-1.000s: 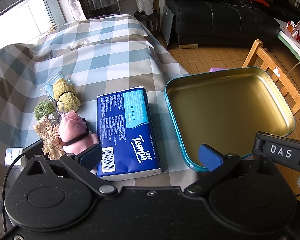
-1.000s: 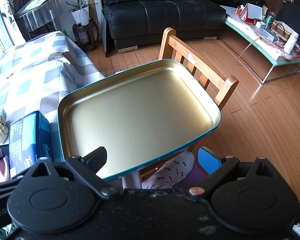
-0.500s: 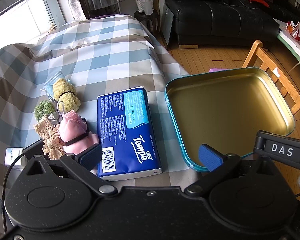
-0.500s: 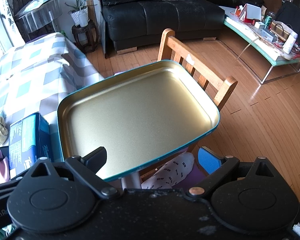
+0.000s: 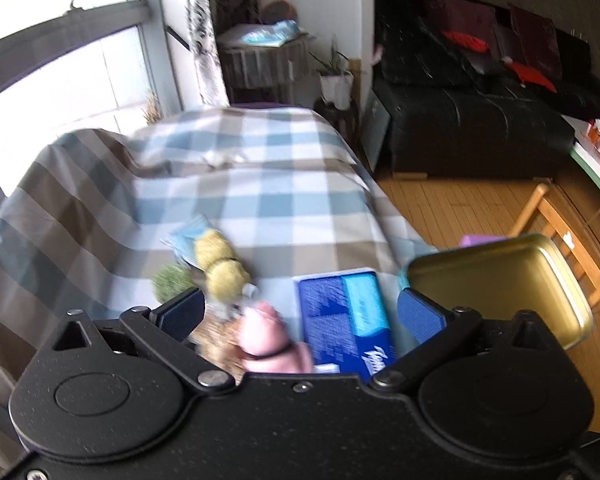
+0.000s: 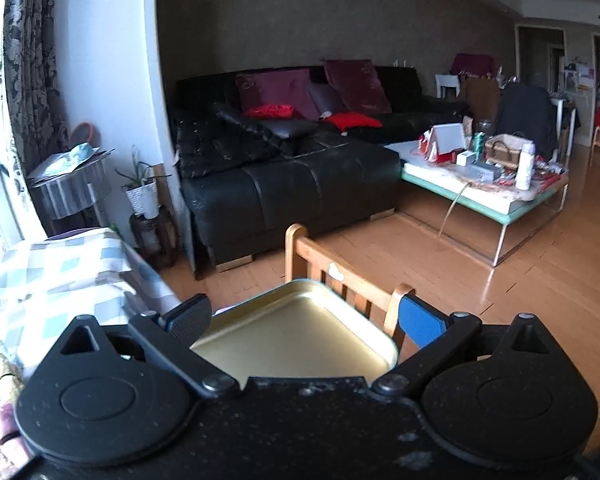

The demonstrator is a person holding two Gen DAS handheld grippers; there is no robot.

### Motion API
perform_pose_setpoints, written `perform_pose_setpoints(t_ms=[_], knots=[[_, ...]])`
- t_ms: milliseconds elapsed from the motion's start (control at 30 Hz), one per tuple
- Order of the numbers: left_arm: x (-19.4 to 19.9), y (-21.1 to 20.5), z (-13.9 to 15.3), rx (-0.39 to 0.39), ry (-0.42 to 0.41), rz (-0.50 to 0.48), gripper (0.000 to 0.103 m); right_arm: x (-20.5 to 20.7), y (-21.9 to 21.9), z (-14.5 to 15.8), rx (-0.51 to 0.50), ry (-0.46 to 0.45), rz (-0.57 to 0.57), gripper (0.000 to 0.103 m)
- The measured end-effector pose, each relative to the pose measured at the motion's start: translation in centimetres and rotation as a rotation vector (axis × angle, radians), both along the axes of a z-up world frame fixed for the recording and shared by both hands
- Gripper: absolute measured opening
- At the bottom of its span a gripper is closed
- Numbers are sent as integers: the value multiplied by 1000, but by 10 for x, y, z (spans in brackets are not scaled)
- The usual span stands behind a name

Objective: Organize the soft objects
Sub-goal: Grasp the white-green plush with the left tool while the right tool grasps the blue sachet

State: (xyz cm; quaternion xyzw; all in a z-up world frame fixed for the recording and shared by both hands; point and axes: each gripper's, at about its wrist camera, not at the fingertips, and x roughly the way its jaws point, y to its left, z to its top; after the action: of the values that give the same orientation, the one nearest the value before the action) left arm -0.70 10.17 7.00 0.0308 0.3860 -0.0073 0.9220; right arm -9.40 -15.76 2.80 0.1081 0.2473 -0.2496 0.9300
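On the checked tablecloth (image 5: 260, 184) lie a blue tissue pack (image 5: 346, 312), a pink soft roll (image 5: 266, 346), a yellow soft roll (image 5: 220, 264), a green pompom (image 5: 173, 282) and a beige lacy piece (image 5: 216, 340). A gold tin tray with a teal rim (image 5: 496, 280) sits at the table's right edge; it also shows in the right wrist view (image 6: 296, 332). My left gripper (image 5: 300, 314) is open and empty above the pink roll and tissue pack. My right gripper (image 6: 304, 318) is open and empty above the tray.
A wooden chair (image 6: 340, 280) stands just behind the tray. A black sofa (image 6: 292, 168) and a cluttered coffee table (image 6: 484, 184) lie beyond on the wood floor. A plant stand (image 6: 144, 204) and window are at the left.
Both grippers have tilted up and pulled back, so the views now look across the room instead of down. The objects and tray sit lower in view. Both stay open.
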Motion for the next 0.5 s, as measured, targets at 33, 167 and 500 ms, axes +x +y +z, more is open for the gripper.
perform_pose_setpoints(t_ms=[33,167,500], knots=[[0,10,4,6,-8,10,100,-1,0,0,10,3,10,100],[5,45,13,44,-20,24,100,-3,12,-1,6,24,40,100],[15,95,1,142,131,-149,100,-28,84,-12,12,118,261,102]])
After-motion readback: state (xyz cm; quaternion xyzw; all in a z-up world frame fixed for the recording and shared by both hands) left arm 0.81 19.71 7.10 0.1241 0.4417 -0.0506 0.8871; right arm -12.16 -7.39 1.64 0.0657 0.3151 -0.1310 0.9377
